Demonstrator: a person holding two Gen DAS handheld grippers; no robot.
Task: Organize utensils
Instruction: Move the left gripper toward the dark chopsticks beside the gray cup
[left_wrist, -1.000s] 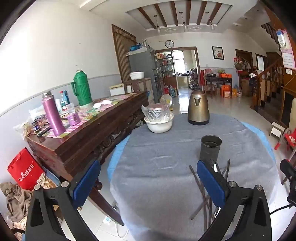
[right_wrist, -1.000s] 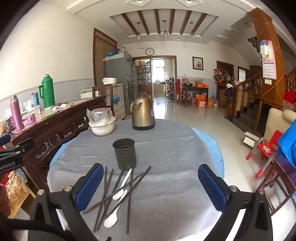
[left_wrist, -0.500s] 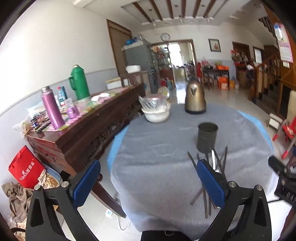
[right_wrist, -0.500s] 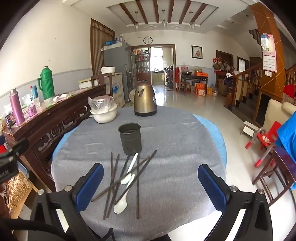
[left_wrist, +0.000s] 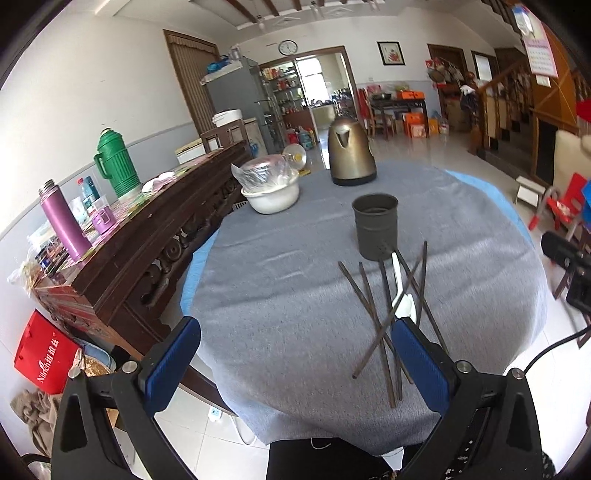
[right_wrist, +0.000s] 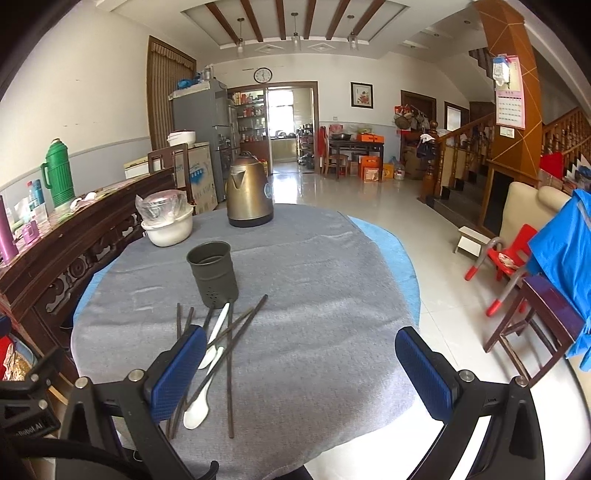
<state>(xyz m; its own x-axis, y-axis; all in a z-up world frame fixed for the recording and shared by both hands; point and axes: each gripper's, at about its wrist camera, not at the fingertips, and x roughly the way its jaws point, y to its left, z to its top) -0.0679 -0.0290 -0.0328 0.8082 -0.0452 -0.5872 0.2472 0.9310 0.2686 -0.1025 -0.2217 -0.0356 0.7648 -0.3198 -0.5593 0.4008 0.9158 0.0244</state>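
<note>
Chopsticks (right_wrist: 231, 354) lie scattered and crossing one another on the grey cloth (right_wrist: 314, 295) of the round table, mixed with two white spoons (right_wrist: 197, 410), all just in front of a dark metal cup (right_wrist: 213, 274) that stands upright with holes low on its wall. From the left camera the same pile (left_wrist: 384, 314) sits to the right of centre, the cup (left_wrist: 376, 226) behind it. Left gripper (left_wrist: 295, 363) hangs above the near edge of the table with its blue pads spread wide and nothing between them; its right pad (left_wrist: 417, 365) overlaps the near ends of the chopsticks in the view. Right gripper (right_wrist: 301, 371) is likewise wide open and empty, its left pad (right_wrist: 177, 373) over the near part of the pile. Farther back on the cloth stand a brass-coloured kettle (right_wrist: 248, 195) and a white bowl (right_wrist: 168, 229) covered with clear plastic. A green flask (left_wrist: 116, 162) and a purple bottle (left_wrist: 64, 219) stand on the dark wooden sideboard (left_wrist: 155, 236) left of the table.
</note>
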